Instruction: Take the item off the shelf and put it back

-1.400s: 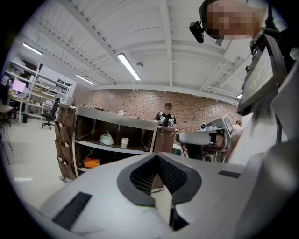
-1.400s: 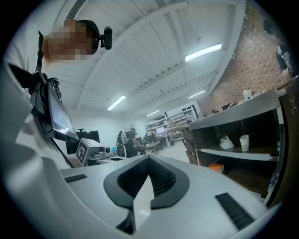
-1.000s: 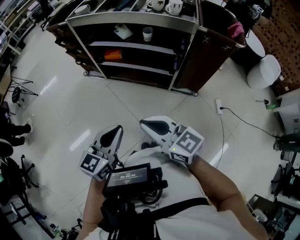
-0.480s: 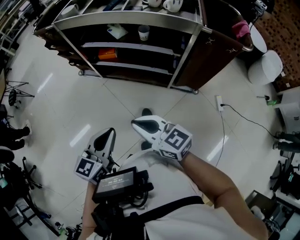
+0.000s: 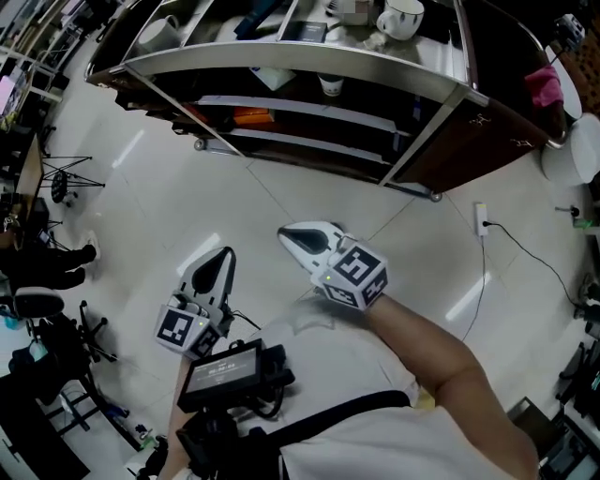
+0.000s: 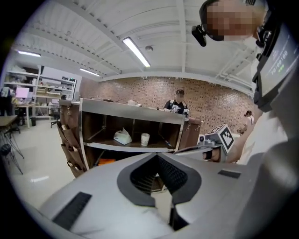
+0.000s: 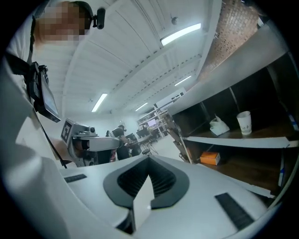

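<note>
A dark shelf unit [image 5: 309, 66] with metal rails stands ahead of me on the pale floor. On its middle shelf are a white paper cup [image 5: 330, 85] [image 6: 145, 138] [image 7: 244, 123] and a crumpled white packet [image 6: 122, 137] [image 7: 218, 125]. An orange box [image 5: 253, 117] [image 7: 210, 158] lies one shelf lower. My left gripper [image 5: 225, 254] [image 6: 156, 155] is shut and empty, well short of the shelf. To its right my right gripper [image 5: 286, 238] [image 7: 148, 159] is also shut, with nothing in it. Both point toward the shelf.
White mugs [image 5: 401, 16] and other items sit on the shelf's top. A power strip with a cable [image 5: 483, 217] lies on the floor at the right. Office chairs and stands [image 5: 56, 178] are at the left. People stand behind the shelf [image 6: 177, 103].
The shelf has grown larger and come lower in the head view as I came closer. Both grippers have travelled forward toward it, still shut.
</note>
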`<state>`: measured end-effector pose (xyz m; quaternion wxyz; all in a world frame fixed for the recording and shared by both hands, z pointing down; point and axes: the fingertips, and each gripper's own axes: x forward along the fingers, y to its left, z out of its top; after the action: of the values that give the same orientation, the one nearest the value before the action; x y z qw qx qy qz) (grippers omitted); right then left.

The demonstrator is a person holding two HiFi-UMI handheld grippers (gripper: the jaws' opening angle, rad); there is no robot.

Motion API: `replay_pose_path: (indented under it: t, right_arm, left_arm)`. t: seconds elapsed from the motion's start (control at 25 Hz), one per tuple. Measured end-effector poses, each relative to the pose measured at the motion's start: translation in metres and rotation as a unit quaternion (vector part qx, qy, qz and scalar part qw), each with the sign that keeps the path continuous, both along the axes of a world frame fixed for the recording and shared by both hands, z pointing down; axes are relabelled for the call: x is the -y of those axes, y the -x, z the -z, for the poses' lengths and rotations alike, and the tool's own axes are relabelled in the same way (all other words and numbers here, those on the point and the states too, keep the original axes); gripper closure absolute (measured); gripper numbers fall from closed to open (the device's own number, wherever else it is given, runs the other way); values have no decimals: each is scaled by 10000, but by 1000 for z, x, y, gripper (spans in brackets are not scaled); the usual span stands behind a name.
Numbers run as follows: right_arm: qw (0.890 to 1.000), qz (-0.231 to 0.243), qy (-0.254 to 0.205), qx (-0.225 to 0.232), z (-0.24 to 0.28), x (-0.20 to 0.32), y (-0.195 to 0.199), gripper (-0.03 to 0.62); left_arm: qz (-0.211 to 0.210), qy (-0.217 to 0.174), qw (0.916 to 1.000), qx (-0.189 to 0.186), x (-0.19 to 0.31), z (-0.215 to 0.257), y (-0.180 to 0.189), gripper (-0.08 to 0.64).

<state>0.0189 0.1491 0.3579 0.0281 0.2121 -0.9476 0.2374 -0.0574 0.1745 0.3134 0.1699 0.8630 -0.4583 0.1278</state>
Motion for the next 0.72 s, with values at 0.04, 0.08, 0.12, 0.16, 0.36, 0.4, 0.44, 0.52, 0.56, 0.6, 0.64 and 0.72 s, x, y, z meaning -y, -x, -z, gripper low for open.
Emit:
replay_pose_path:
  t: [0.04,0.08,0.12,0.16,0.36,0.4,0.44,0.52,0.56,0.6,0.64,0.72]
  right_arm:
    - [10000,-42,10,36,0,11,-1,591]
    - [9999,-79,16,75,0,21,-3,591]
    - [9999,-110,17,116,1,31,-5,591]
    - [9998,-133,11,158,2,39,-7,591]
    - [9993,-225,-69,298,1,70,-23,591]
    - [9992,-289,-46,264,-2,76,-28,591]
    - [9991,-369,-7,202,-7,83,-34,591]
    - [9985,-546,63,46,-16,97,-49,585]
    - [9980,-636,55,-13,-18,105,-56,569]
    - [9973,-730,8,-52,-18,115,-63,570]
    - [9965,-831,-59,-88,-17,126,-69,569]
    - [9944,-1022,-176,-207,-17,149,-79,568]
  left_arm:
    - [28,-2,10000,59,11,1,7,554]
    - [23,-5,9999,104,21,3,11,554]
    - [-31,-4,9999,118,31,6,9,554]
    - [-124,2,9999,107,41,8,4,554]
    - [-765,138,9969,-109,84,-2,-36,554]
    - [-836,173,9962,-166,93,-6,-42,554]
    - [-875,192,9957,-217,103,-9,-47,554]
    - [-931,183,9950,-308,119,-14,-56,554]
    - [-974,188,9945,-347,126,-16,-61,554]
    - [-1023,208,9938,-379,134,-18,-65,554]
    - [-1044,204,9935,-398,143,-19,-67,554]
    - [-940,43,9947,-405,164,-23,-63,554]
